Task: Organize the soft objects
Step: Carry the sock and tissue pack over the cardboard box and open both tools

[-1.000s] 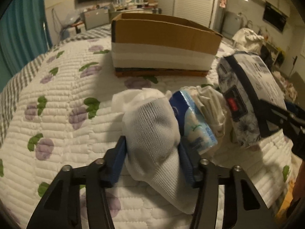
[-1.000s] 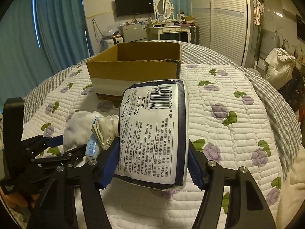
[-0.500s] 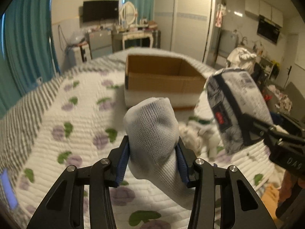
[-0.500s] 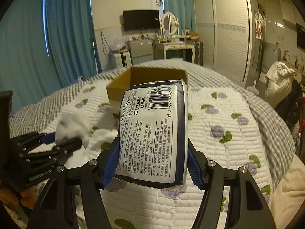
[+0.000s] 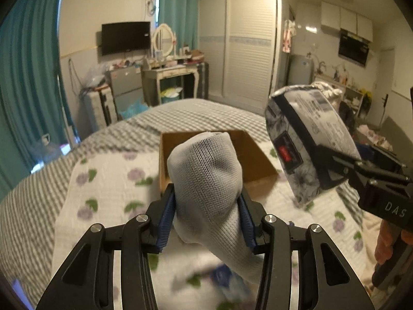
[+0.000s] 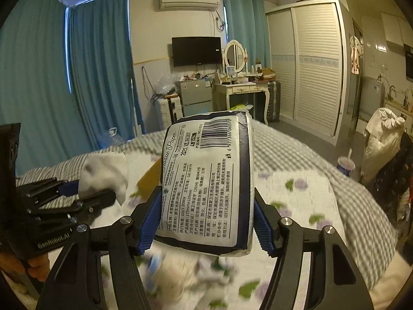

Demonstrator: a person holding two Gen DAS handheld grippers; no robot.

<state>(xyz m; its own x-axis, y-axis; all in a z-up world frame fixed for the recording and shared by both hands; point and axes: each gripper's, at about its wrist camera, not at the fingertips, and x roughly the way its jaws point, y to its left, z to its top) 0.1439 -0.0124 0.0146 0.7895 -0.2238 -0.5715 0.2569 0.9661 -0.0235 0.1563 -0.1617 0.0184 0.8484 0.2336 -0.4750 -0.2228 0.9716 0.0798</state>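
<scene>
My left gripper (image 5: 206, 206) is shut on a white sock (image 5: 206, 175) and holds it high above the bed; it also shows in the right wrist view (image 6: 103, 173). My right gripper (image 6: 204, 219) is shut on a tissue pack (image 6: 206, 178) with a barcode label, also raised; the pack shows at the right of the left wrist view (image 5: 307, 139). An open cardboard box (image 5: 255, 157) sits on the bed beyond the sock, partly hidden by it. In the right wrist view only a corner of the box (image 6: 149, 178) shows.
The bed has a white quilt (image 5: 108, 188) with purple flowers over a grey checked cover (image 6: 296, 152). Blurred soft items (image 5: 227, 281) lie on the quilt below the grippers. A dressing table (image 6: 240, 90) and wardrobe (image 6: 309, 64) stand beyond the bed.
Both grippers have risen well above the bed with the sock and the tissue pack. The box now sits lower and further off in both views. The remaining items on the quilt dropped below.
</scene>
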